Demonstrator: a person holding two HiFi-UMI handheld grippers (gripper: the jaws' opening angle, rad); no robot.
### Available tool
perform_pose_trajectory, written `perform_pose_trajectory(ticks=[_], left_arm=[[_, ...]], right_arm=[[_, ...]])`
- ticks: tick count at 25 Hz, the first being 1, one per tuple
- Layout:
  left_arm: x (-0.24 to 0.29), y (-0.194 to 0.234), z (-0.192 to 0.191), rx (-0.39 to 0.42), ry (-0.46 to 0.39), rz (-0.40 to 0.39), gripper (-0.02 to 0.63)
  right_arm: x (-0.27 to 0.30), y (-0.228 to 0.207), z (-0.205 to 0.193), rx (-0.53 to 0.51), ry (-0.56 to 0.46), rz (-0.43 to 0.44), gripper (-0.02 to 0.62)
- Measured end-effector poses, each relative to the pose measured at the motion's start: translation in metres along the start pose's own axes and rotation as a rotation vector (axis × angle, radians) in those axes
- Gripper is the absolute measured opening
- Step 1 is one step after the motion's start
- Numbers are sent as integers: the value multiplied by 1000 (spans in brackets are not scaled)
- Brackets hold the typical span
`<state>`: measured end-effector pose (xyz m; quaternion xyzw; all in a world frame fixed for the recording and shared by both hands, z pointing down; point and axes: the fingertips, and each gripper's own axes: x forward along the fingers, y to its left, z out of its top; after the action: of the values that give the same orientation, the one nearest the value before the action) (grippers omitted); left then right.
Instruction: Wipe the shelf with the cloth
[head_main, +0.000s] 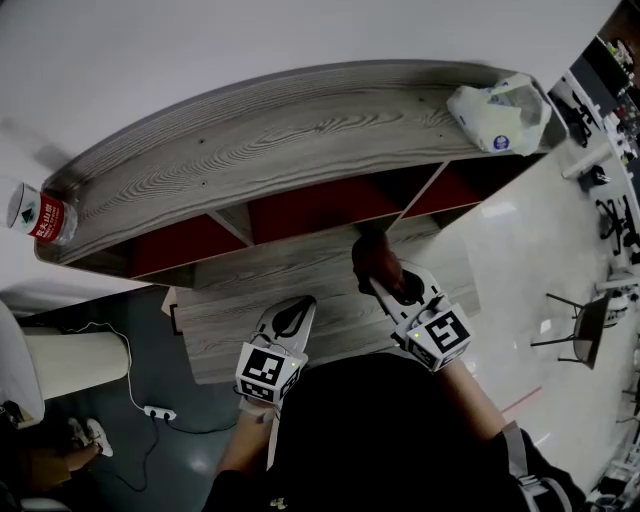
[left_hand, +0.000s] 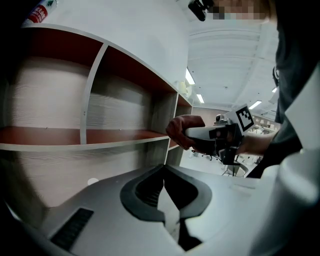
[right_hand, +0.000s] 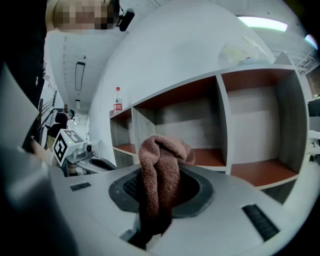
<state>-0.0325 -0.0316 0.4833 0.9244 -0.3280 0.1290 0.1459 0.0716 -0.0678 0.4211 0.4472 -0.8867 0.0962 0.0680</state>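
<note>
The right tool (head_main: 388, 282) is clamped on a reddish-brown terry cloth (right_hand: 160, 167), which bunches up above its jaws and hangs down between them. The person holds it out in front of the shelf (head_main: 300, 140), a grey wood-grain unit with red-brown panels in its open compartments. The cloth sits at the front of the unit, near the upright divider between the middle and right compartments and close to the front edge of a board. No view settles whether it touches the wood. The left tool (left_hand: 163, 172) is pressed together with nothing in it, and it hangs lower and to the left, just in front of the lower board. On top of the shelf, a clear bottle with a red label (head_main: 42, 216) stands at the left end and a crumpled plastic bag (head_main: 500, 115) lies at the right end. A white power strip (head_main: 160, 411) lies on the dark floor to the left.
</note>
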Motion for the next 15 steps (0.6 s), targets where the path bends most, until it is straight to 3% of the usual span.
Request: perform_pose_trajectory(ticks=[15], left_arm=[[9, -7, 0, 14, 15, -51, 8]], right_arm=[[-24, -18, -20, 29, 18, -81, 84]])
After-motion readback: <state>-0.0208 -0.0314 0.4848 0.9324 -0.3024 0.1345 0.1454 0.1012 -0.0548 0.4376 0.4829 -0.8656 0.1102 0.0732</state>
